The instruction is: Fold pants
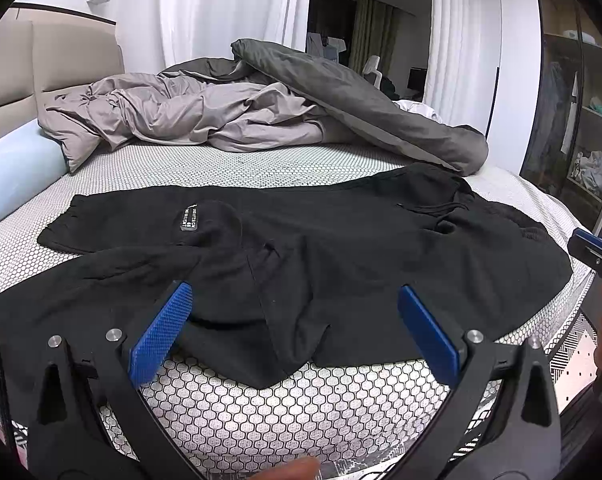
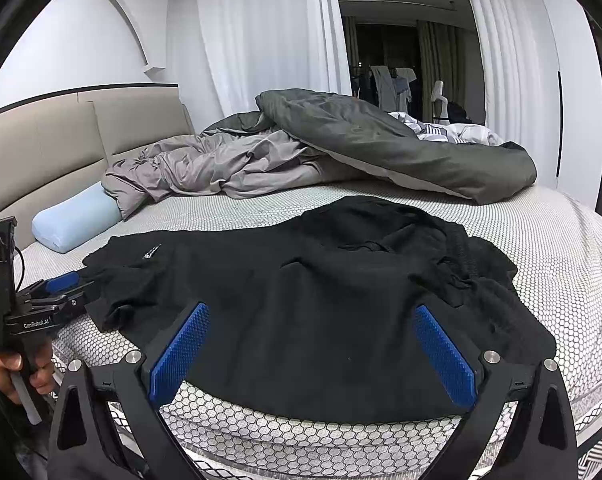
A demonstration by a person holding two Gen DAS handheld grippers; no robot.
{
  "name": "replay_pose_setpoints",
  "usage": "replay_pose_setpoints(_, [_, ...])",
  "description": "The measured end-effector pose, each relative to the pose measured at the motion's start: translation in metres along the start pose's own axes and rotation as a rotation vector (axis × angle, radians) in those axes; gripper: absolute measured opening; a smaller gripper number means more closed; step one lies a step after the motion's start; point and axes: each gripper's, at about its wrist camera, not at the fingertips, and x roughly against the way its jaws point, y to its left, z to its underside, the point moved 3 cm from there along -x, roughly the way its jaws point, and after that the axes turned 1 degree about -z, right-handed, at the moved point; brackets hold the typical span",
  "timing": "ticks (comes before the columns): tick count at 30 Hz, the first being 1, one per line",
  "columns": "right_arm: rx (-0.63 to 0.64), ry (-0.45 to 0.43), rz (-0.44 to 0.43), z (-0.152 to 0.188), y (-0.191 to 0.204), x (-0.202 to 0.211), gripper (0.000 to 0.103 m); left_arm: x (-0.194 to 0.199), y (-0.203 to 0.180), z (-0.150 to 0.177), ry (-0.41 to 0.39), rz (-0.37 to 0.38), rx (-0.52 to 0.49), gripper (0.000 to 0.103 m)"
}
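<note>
The black pants [image 1: 301,248] lie flat on the bed [image 1: 301,412], stretched long from left to right across the middle of both frames. Your left gripper [image 1: 295,332] and right gripper [image 2: 313,344] both gape wide, holding nothing, right at the near edge.

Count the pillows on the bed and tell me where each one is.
1. A light blue pillow lies at the head of the bed, against the headboard, beside the crumpled grey duvet. More may be hidden under the duvet.
</note>
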Motion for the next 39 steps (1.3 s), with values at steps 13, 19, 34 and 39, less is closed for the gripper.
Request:
replay_pose_setpoints(13, [0.0,0.002,0.002,0.001,-0.002,0.001,0.103,0.002,0.005,-0.001,-0.002,-0.001,-0.001,0.102])
replay_pose_setpoints(19, [-0.012,0.003,0.008,0.0,-0.007,0.002,0.103,0.006,0.008,-0.001,-0.003,0.004,0.004,0.102])
replay_pose_setpoints(34, [-0.046,0.068,0.061,-0.007,-0.034,0.002,0.103,0.052,0.082,0.017,0.038,-0.113,0.2,0.102])
replay_pose_setpoints(39, [-0.002,0.113,0.104,-0.004,-0.049,0.008,0.103,0.085,0.129,0.034,0.064,-0.195,0.332,0.102])
